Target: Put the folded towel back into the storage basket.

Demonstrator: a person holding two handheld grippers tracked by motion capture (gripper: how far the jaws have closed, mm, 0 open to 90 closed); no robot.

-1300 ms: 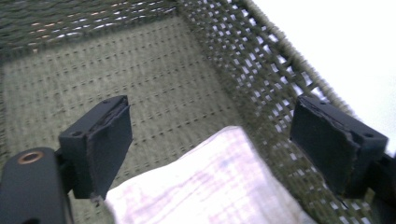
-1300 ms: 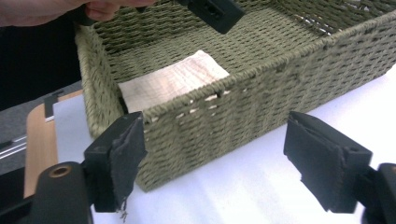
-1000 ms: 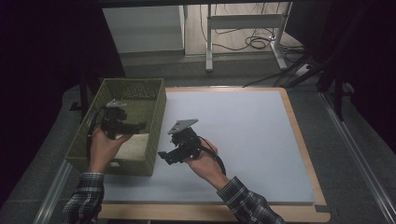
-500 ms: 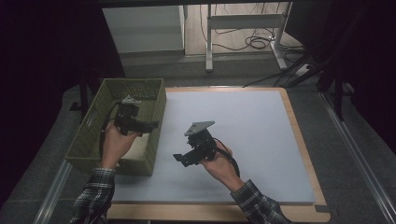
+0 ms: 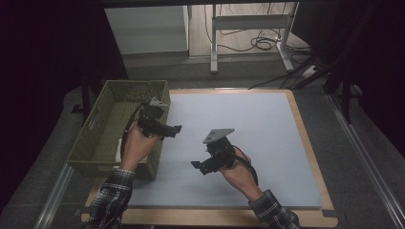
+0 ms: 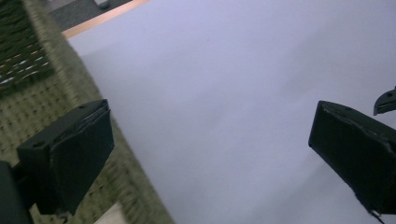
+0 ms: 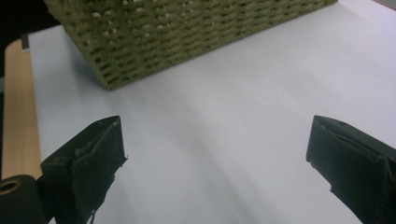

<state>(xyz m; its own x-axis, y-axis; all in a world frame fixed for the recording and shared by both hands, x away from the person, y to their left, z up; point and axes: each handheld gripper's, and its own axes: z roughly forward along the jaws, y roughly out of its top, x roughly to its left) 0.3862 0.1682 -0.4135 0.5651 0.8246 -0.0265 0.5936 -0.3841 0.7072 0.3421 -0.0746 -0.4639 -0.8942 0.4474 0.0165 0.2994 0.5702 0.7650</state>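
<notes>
both tongs empty and spread wide, drawn away from the basket

nearest the camera, low in the high view, two checked sleeves point(image 5: 112, 195) enter from the bottom edge. the right tongs point(image 5: 197, 165) hang just below centre frame over the bare pale mat point(image 5: 267, 143) that covers the surface. their jaws stand wide apart, having just been opening, and nothing sits between them; the right gripper view confirms plain mat in the gap, with the basket's woven wall across the top of that frame.

further up and left of centre, the left tongs point(image 5: 177, 129) sit at the basket's right rim, tips out over the mat. jaws likewise wide, just been opening, nothing between them.

change noted: a second ago the left tongs were inside the green woven basket point(image 5: 102, 121) at the left of the frame; they have since moved right, out over its rim. the right tongs have slid right and toward the lower edge.

finding: a pale item point(image 5: 118, 150) lies on the basket floor near its front right corner, apart from both tongs. judged a completed deposit; both hands appear to be clearing away.

beyond the surface, upper frame, a desk frame point(image 5: 248, 24) and floor cables point(image 5: 260, 44).
</notes>
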